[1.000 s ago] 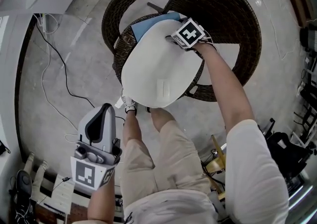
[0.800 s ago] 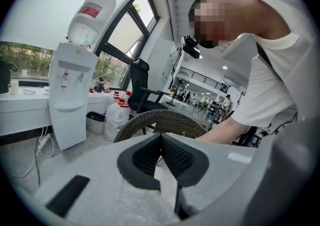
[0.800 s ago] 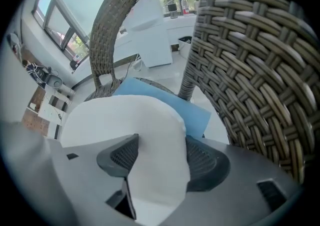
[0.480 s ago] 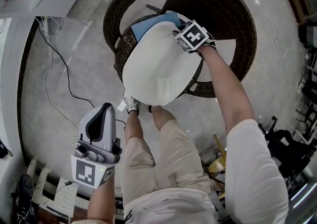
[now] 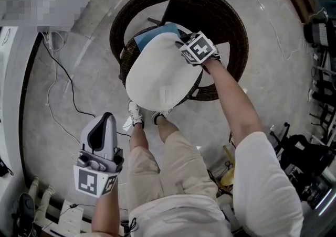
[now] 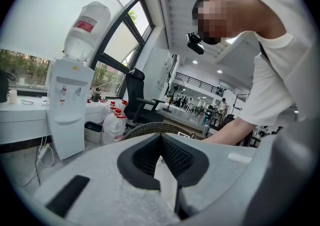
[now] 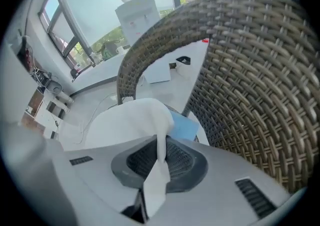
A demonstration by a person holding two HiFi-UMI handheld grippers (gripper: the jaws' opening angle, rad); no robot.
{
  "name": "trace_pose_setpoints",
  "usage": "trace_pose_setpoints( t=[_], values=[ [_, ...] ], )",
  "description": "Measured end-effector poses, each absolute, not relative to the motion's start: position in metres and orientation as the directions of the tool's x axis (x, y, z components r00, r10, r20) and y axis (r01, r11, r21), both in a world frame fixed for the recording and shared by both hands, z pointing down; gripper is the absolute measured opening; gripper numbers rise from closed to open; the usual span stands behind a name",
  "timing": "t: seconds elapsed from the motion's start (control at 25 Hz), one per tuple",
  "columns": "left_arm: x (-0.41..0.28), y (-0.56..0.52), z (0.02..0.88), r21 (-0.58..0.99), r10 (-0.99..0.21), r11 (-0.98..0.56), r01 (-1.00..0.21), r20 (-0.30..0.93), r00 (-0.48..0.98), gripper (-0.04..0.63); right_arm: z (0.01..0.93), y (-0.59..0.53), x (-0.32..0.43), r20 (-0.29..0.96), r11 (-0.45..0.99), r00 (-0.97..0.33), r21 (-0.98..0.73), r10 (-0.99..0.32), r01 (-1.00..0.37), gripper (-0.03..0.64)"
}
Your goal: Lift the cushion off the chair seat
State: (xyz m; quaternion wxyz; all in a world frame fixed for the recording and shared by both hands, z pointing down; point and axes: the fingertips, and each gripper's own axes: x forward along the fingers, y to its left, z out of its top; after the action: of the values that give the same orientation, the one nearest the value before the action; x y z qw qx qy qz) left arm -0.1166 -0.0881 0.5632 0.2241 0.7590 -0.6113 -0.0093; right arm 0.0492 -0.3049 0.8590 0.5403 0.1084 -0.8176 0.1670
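Note:
The white round cushion (image 5: 157, 71) lies tilted over the seat of the dark wicker chair (image 5: 231, 26). Its far right edge is raised off a blue pad (image 5: 152, 34) beneath it. My right gripper (image 5: 185, 43) points steeply down at that edge. Its jaws are closing, and a fold of the cushion's white fabric (image 7: 159, 120) is pinched between them. The wicker back (image 7: 250, 70) curves close on the right. My left gripper (image 5: 104, 121) hangs at the lower left, well away from the chair. It (image 6: 161, 137) is shut and holds nothing.
The person's legs and white shoes (image 5: 136, 112) stand right in front of the chair. Cables (image 5: 58, 89) trail over the grey floor at the left. A water dispenser (image 6: 70, 110), water bottles (image 6: 114, 122) and an office chair (image 6: 135, 95) stand beyond the left gripper.
My right gripper has risen with the cushion's edge in it, so the cushion tilts up and more of the blue pad shows. The left gripper has lifted slightly.

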Motion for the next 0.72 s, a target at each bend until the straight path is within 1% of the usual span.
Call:
trace_pose_setpoints(
  t=[0.2,0.44,0.72],
  values=[
    [-0.119,-0.082,0.523,0.341,-0.940,-0.171,-0.925,0.224,0.256,0.017,0.803,-0.289,0.048,0.907,0.924,-0.420,-0.142,-0.021,-0.354,0.038],
    [-0.141,-0.064,0.487,0.265,-0.948,-0.169,-0.949,0.218,0.230,0.017,0.750,-0.264,0.053,0.890,0.923,-0.453,-0.132,-0.050,-0.362,0.037],
    [-0.157,-0.057,0.454,0.230,-0.962,-0.149,-0.962,0.190,0.194,0.017,0.697,-0.254,0.059,0.839,0.864,-0.533,-0.184,-0.111,-0.469,0.037]
  ],
)
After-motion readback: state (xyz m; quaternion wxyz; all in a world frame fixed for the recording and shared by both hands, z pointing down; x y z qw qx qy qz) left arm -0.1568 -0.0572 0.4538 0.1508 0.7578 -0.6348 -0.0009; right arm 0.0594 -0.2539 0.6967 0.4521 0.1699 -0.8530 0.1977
